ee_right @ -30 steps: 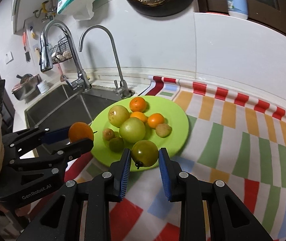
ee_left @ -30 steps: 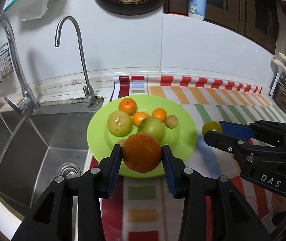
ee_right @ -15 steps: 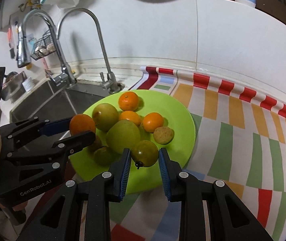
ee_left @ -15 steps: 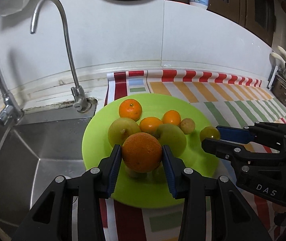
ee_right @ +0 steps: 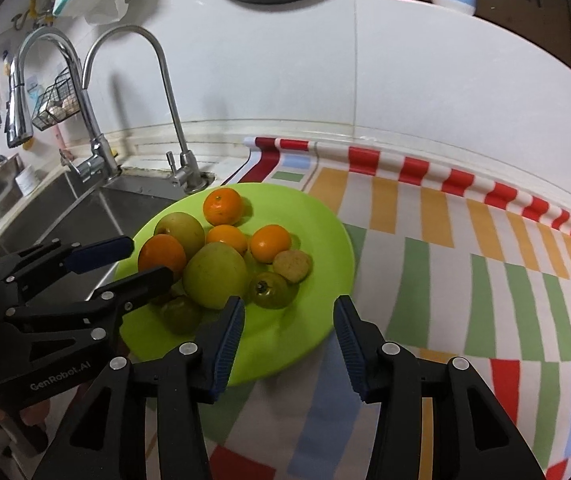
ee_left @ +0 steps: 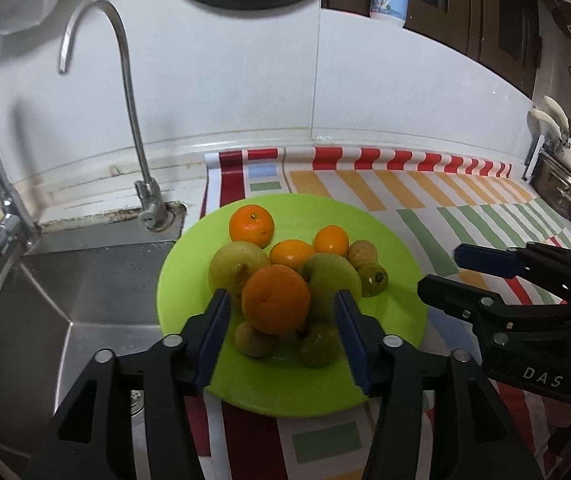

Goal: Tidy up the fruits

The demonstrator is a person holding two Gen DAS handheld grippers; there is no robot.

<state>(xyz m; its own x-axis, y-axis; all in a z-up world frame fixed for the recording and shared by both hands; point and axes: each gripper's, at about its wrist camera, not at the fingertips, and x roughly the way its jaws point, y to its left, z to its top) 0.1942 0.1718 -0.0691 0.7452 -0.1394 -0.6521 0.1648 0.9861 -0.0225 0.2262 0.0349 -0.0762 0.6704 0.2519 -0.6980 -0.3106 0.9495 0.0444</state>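
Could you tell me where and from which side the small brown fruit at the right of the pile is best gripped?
Grip the brown fruit across its middle, coming from above and from the right. It lies low on the plate; its right side faces bare plate, while the green tomato crowds its near-left and an orange its far-left.

Fruit pile (ee_right: 221,264) crowds plate (ee_right: 325,236) left half; striped mat (ee_right: 465,280) rightward bare; faucet (ee_right: 165,92) blocks behind.
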